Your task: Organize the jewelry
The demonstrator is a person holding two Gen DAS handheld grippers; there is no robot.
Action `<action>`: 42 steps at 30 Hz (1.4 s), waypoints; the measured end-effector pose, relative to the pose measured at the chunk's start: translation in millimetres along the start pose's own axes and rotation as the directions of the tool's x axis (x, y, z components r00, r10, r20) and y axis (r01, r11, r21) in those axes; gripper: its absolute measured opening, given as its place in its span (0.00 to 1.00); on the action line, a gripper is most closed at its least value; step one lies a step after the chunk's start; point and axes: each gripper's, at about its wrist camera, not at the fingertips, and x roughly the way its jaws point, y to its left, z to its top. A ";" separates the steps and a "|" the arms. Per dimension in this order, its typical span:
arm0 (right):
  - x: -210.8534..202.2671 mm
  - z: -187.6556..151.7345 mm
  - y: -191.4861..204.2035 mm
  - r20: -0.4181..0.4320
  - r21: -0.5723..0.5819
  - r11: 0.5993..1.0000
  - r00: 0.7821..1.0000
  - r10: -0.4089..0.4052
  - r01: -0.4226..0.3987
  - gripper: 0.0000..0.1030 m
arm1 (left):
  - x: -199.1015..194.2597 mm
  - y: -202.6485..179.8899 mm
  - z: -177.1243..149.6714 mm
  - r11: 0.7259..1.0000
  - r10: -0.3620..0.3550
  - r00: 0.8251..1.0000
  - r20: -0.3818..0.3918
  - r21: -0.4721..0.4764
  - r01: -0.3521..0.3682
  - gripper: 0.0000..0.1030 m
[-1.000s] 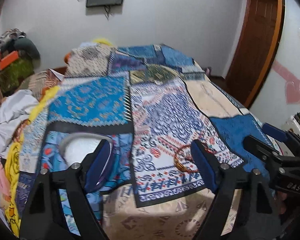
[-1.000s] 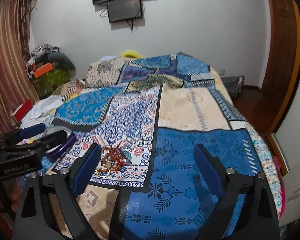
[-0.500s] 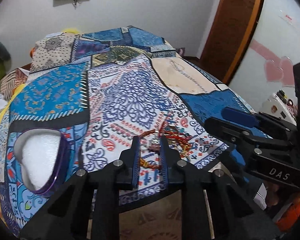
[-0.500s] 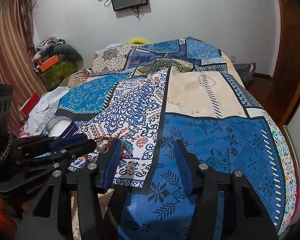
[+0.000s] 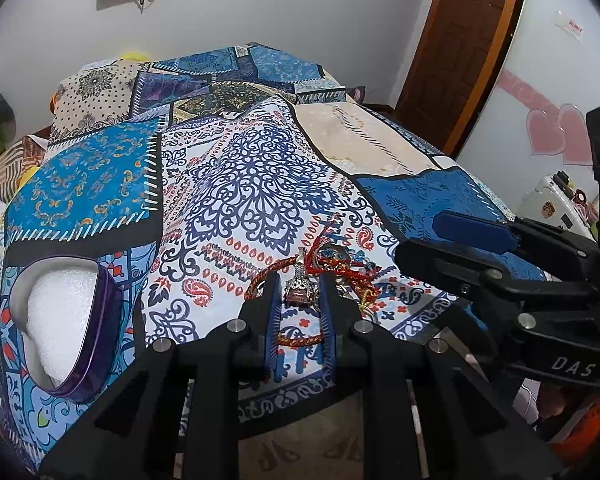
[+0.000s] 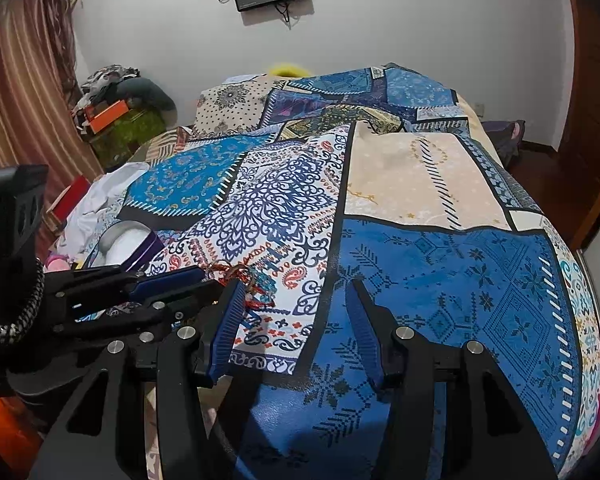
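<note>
Your left tongs (image 5: 298, 294) are nearly closed around a small silver pendant (image 5: 299, 285), which stands upright between the pads; whether they actually pinch it cannot be told. It belongs to the jewelry pile (image 5: 328, 270) of red cords and beads on the bed (image 5: 260, 168), lying just ahead and slightly right of those tongs. Your right tongs (image 6: 296, 312) hang released, beside the pile's right edge. The left is nearer. The purple-rimmed box (image 5: 66, 320) lies well to the left.

The left gripper (image 5: 299, 286) has narrowed from wide apart onto a silver pendant (image 5: 297, 289); the right gripper (image 6: 296, 300) narrowed partway.
</note>
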 end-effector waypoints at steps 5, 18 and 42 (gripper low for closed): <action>1.9 2.9 5.5 0.000 -0.020 1.000 1.000 0.008 -0.008 0.46 | -5.0 2.8 0.3 1.000 -0.015 1.000 0.010 -0.015 0.015 0.14; 20.6 7.3 26.4 -0.056 -0.082 0.996 0.998 0.041 -0.046 0.26 | -36.6 17.0 4.3 0.999 -0.001 0.995 0.095 -0.041 0.005 0.14; 34.5 11.3 37.9 -0.097 -0.103 0.994 0.995 0.013 -0.023 0.03 | -52.3 28.4 -1.2 0.998 0.011 0.992 0.122 -0.065 -0.003 0.14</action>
